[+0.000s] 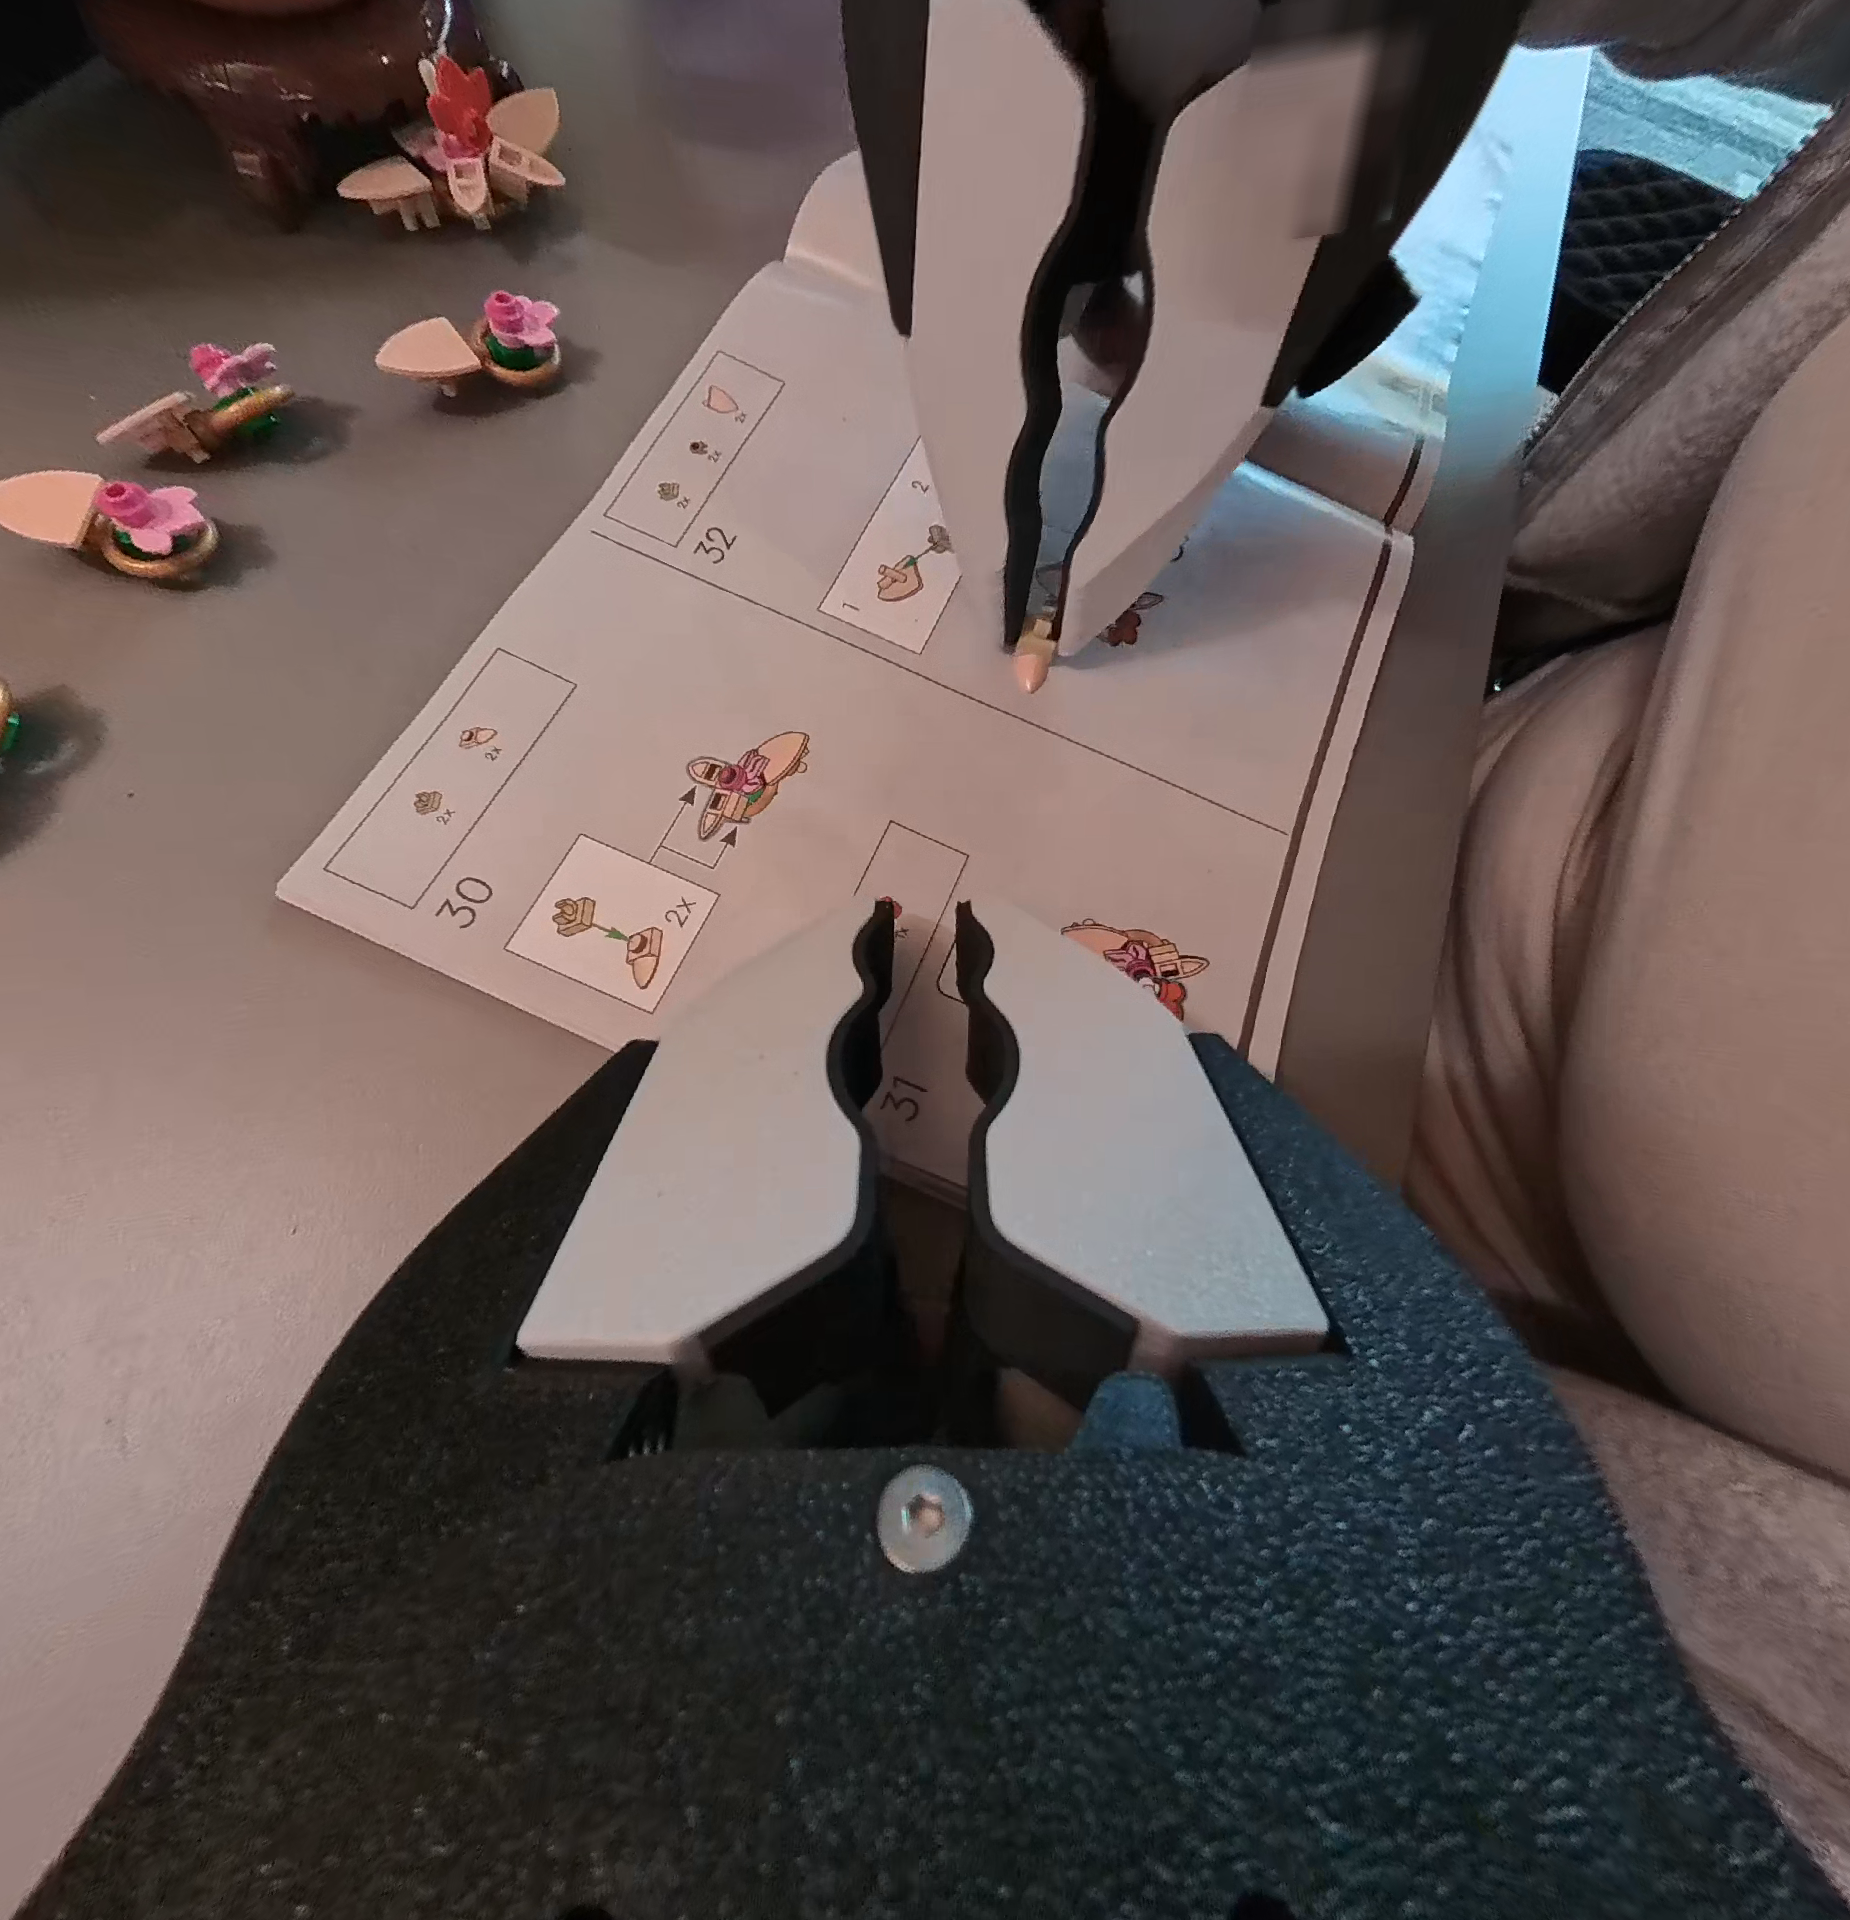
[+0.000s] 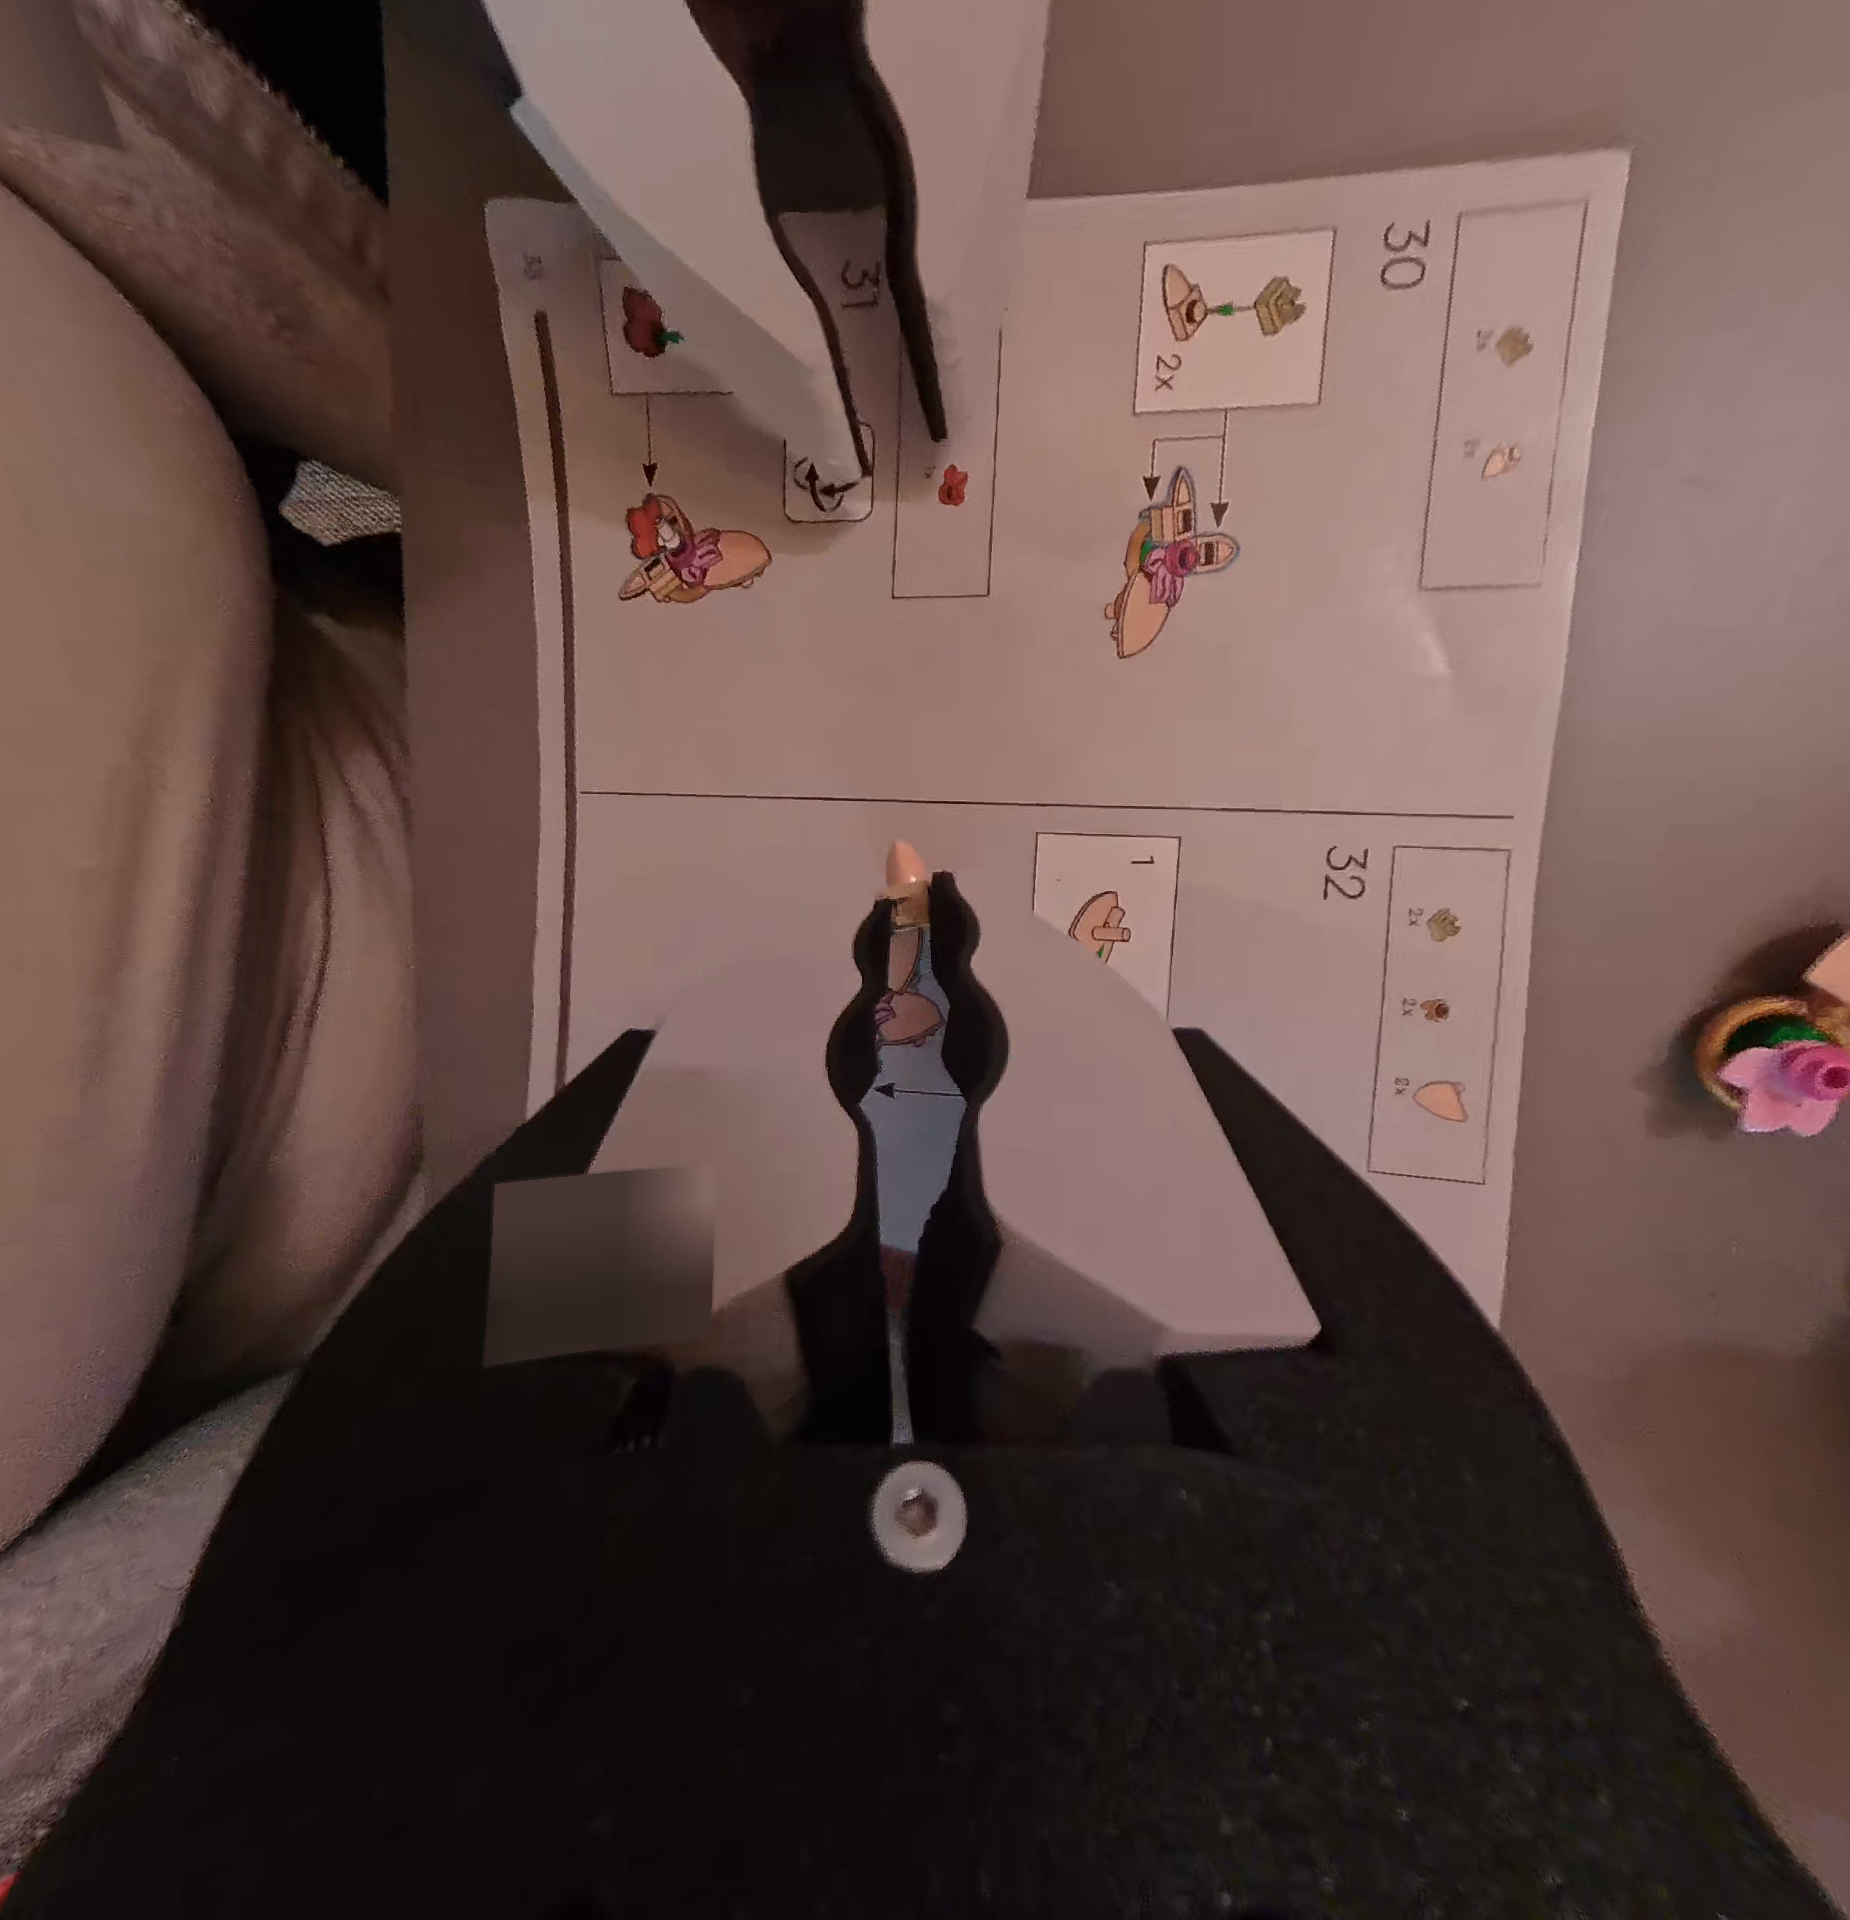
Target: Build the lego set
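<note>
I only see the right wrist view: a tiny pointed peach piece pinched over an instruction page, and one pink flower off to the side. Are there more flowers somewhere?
Observer: Yes. The left wrist view shows three pink flowers on gold rings, each with a peach petal beside it, on the grey table left of the instruction page.
Visitor: Anything bigger over there?
Observer: A brown trunk-like model stands at the far corner, with a red flower among peach petals beside its base.

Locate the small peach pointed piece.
The peach pointed piece sits pinched at the right gripper fingertips, over the open instruction booklet, just below the page's dividing line.
</note>
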Action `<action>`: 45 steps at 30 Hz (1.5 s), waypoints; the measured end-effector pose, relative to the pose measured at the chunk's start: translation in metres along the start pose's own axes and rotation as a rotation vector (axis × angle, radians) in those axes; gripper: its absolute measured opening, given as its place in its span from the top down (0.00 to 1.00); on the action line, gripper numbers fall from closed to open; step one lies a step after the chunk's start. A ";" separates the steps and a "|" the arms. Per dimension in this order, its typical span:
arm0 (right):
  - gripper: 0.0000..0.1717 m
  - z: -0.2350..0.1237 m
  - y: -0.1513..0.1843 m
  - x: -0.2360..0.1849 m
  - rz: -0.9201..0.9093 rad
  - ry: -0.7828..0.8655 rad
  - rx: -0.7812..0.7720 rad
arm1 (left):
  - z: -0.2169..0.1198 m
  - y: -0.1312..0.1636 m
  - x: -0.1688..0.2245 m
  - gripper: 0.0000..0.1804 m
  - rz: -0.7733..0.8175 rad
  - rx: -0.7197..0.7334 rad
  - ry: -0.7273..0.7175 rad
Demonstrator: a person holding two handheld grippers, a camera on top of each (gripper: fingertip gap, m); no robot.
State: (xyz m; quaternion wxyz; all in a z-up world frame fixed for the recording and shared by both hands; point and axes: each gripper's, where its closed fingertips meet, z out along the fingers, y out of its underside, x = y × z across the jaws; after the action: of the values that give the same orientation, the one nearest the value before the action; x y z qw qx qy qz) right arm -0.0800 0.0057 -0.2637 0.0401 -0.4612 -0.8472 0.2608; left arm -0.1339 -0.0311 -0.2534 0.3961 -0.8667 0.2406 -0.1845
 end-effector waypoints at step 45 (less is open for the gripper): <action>0.93 -0.006 0.009 -0.020 -0.662 -0.097 -0.178 | 0.004 0.005 0.000 0.94 0.015 -0.043 -0.009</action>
State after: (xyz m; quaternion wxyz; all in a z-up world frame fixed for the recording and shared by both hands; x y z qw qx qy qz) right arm -0.0600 -0.0039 -0.2589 0.0418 -0.1501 -0.9712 0.1804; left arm -0.1330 -0.0316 -0.2596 0.3800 -0.8740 0.2492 -0.1722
